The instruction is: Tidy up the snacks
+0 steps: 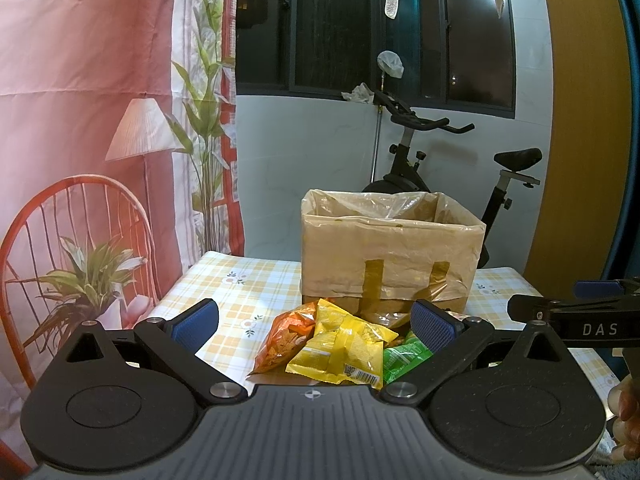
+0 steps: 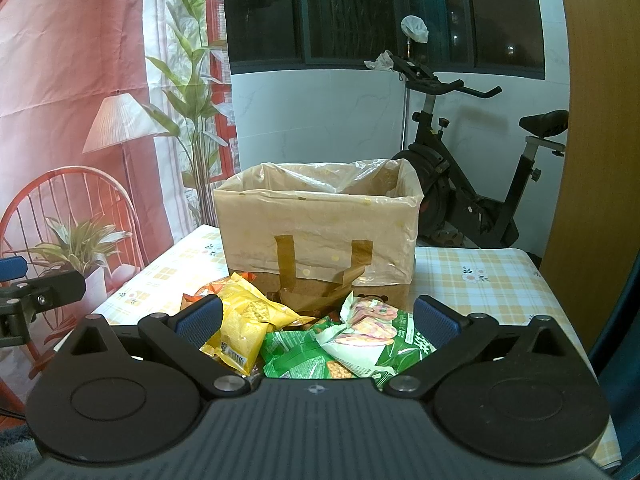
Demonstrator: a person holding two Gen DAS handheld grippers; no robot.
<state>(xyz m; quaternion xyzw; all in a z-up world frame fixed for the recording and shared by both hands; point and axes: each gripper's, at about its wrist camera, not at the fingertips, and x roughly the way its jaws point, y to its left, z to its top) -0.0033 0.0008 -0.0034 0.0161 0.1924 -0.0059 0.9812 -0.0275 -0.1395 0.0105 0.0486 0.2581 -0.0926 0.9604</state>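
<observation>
A pile of snack bags lies on the checked tablecloth in front of a cardboard box [image 1: 388,256] lined with clear plastic. In the left wrist view I see an orange bag [image 1: 286,336], a yellow bag [image 1: 344,344] and a green bag [image 1: 404,354]. My left gripper [image 1: 314,320] is open and empty, just short of the pile. In the right wrist view the box [image 2: 320,220] stands behind a yellow bag [image 2: 244,320], a green bag [image 2: 298,354] and a white-and-green bag [image 2: 376,328]. My right gripper [image 2: 318,318] is open and empty above the pile.
The table [image 2: 480,288] has a yellow checked cloth with flower prints. An exercise bike [image 2: 480,184] stands behind the table on the right. A printed backdrop [image 1: 80,120] with chair, lamp and plants hangs on the left. The other gripper's arm shows at the right edge [image 1: 576,316].
</observation>
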